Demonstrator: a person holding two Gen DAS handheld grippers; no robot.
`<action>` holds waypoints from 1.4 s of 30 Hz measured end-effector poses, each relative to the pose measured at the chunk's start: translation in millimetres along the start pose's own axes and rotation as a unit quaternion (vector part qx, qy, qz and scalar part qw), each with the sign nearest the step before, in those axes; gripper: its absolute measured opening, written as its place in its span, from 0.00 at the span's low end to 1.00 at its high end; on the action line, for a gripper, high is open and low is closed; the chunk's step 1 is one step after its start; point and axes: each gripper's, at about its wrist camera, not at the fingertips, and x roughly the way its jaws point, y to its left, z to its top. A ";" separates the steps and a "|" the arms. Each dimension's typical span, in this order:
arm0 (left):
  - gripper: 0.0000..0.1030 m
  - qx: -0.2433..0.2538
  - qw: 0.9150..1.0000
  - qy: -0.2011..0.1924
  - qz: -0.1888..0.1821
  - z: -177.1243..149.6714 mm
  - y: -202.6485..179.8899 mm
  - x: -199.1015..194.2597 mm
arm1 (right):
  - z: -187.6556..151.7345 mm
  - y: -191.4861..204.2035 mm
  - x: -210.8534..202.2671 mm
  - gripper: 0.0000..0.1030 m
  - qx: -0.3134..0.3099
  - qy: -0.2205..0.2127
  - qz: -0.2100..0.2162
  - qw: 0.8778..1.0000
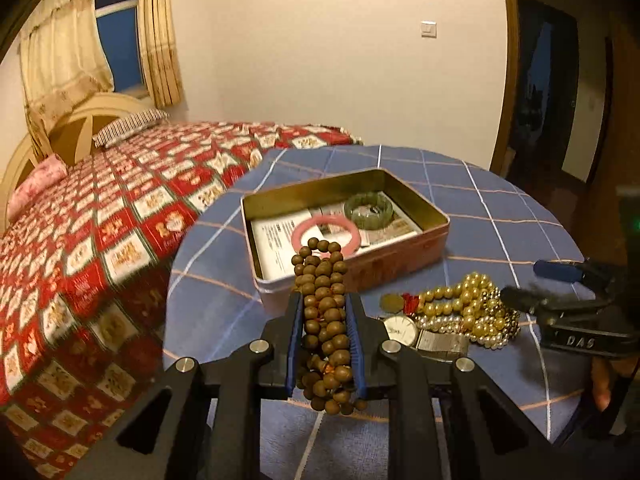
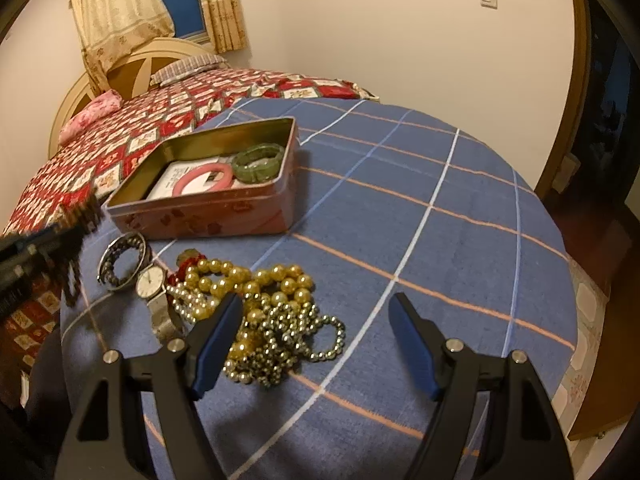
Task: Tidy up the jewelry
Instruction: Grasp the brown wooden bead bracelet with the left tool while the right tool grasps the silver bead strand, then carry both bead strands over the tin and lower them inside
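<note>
Risk: the brown bead strand (image 1: 325,312) hangs in loose loops past both ends of the pads; a snag on the tin (image 1: 436,216) rim could drag it free.
Look: dull brown round beads, bunched in several coils.
Location: strand held just short of the tin's near wall, above the desk (image 1: 500,208).
Left hand-held gripper (image 1: 325,300): pinching the strand.
Right hand-held gripper (image 2: 316,304): spread, empty, beside the gold bead pile (image 2: 272,312), nearer than the tin.
Tin contents: pink bangle (image 2: 208,178), green bracelet (image 2: 258,162).
</note>
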 end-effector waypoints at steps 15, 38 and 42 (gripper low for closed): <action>0.20 -0.011 1.000 0.010 0.001 -5.5 3.5 7.2 | -9.9 3.9 6.5 0.16 -0.004 0.032 0.069 0.997; 0.20 -0.015 0.999 -0.045 0.014 42.6 26.2 -13.6 | 51.0 30.5 -43.3 0.12 -0.051 -0.069 0.069 0.994; 0.20 -0.012 0.999 -0.046 0.018 52.0 27.6 -6.0 | 67.9 36.9 -40.9 0.12 -0.058 -0.077 0.074 0.993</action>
